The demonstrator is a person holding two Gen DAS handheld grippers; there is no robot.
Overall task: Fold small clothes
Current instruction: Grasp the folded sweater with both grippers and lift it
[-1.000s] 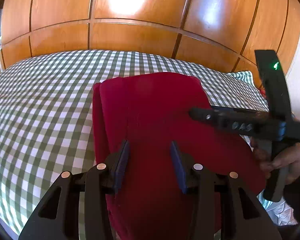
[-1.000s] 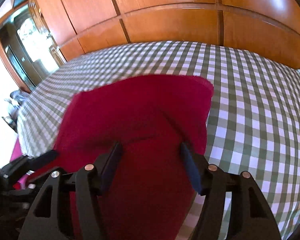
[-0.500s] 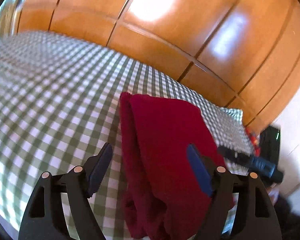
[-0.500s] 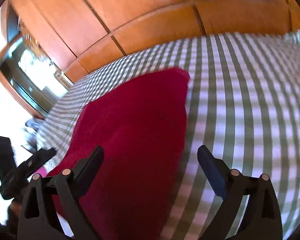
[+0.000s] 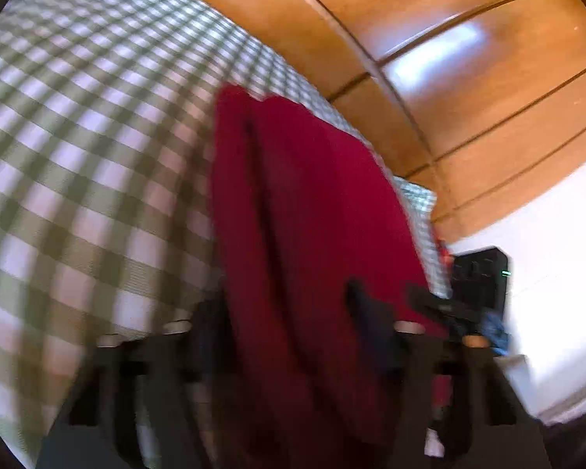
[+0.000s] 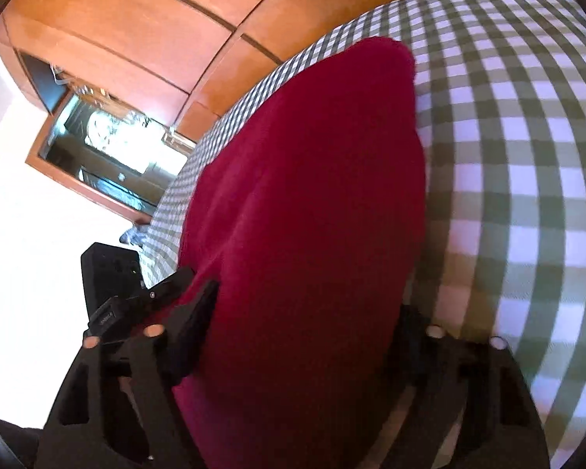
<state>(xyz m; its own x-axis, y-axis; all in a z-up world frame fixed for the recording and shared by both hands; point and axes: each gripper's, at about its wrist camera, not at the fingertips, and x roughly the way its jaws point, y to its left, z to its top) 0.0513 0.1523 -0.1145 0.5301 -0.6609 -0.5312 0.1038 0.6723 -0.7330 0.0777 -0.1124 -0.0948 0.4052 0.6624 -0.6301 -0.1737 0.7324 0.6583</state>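
Note:
A dark red folded garment [image 5: 312, 203] lies on the green-and-white checked bedcover [image 5: 78, 136]. It also fills the middle of the right wrist view [image 6: 312, 195]. My left gripper [image 5: 285, 312] is open with its jaws straddling the near end of the garment; the frame is blurred. My right gripper [image 6: 304, 312] is open, its fingers on either side of the garment's near end. The left gripper shows at the left of the right wrist view [image 6: 144, 301], at the garment's other side. The right gripper shows at the right of the left wrist view [image 5: 457, 308].
Wooden wardrobe panels [image 5: 468, 58] stand behind the bed. A framed mirror or window [image 6: 109, 148] is at the left of the right wrist view. The checked bedcover [image 6: 527, 136] stretches to the right of the garment.
Both grippers opened wider, tilted and dropped low to the near end of the garment, so the red cloth now lies between each pair of fingers.

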